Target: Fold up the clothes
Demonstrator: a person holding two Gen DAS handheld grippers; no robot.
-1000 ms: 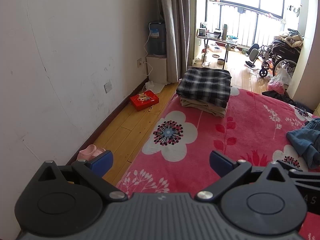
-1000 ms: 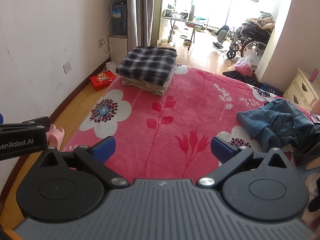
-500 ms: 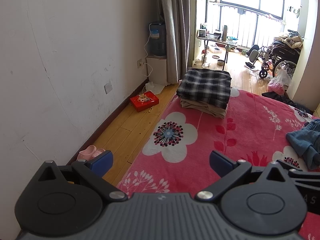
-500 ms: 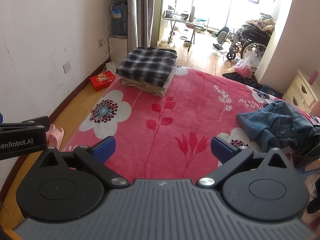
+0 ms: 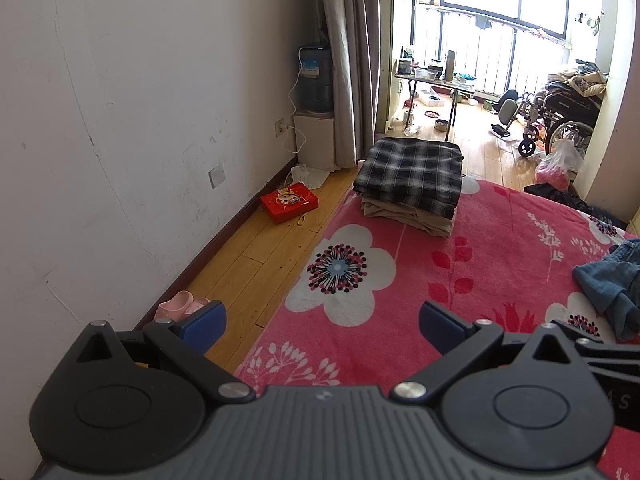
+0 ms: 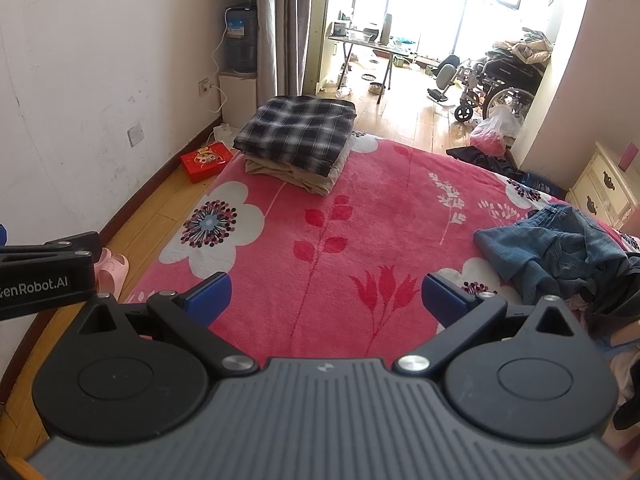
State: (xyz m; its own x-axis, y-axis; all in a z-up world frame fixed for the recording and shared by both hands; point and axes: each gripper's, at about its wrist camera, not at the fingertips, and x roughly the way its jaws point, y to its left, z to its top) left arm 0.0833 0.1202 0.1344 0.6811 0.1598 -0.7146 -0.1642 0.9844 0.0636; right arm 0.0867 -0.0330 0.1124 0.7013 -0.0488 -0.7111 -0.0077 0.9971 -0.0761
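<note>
A folded stack [image 5: 412, 180] [image 6: 298, 140], plaid garment on top of beige ones, sits at the far left corner of the bed. Crumpled blue jeans [image 6: 560, 248] [image 5: 612, 284] lie in a heap at the bed's right side. My left gripper [image 5: 322, 322] hovers open over the near left edge of the pink flowered blanket [image 5: 400, 280], holding nothing. My right gripper [image 6: 326, 298] is open and empty above the blanket [image 6: 360, 220], with the jeans to its right. The left gripper's body shows at the left edge of the right wrist view.
A white wall runs along the left, with a strip of wood floor holding pink slippers [image 5: 182, 304] and a red box [image 5: 290, 202]. A cream nightstand [image 6: 608, 188] stands right of the bed. Beyond the bed are a folding table [image 5: 436, 84], a wheelchair [image 6: 500, 84] and a water dispenser [image 5: 316, 80].
Both views have shifted only slightly; the scene sits a little lower in frame. Grippers remain open and the clothes have not moved.
</note>
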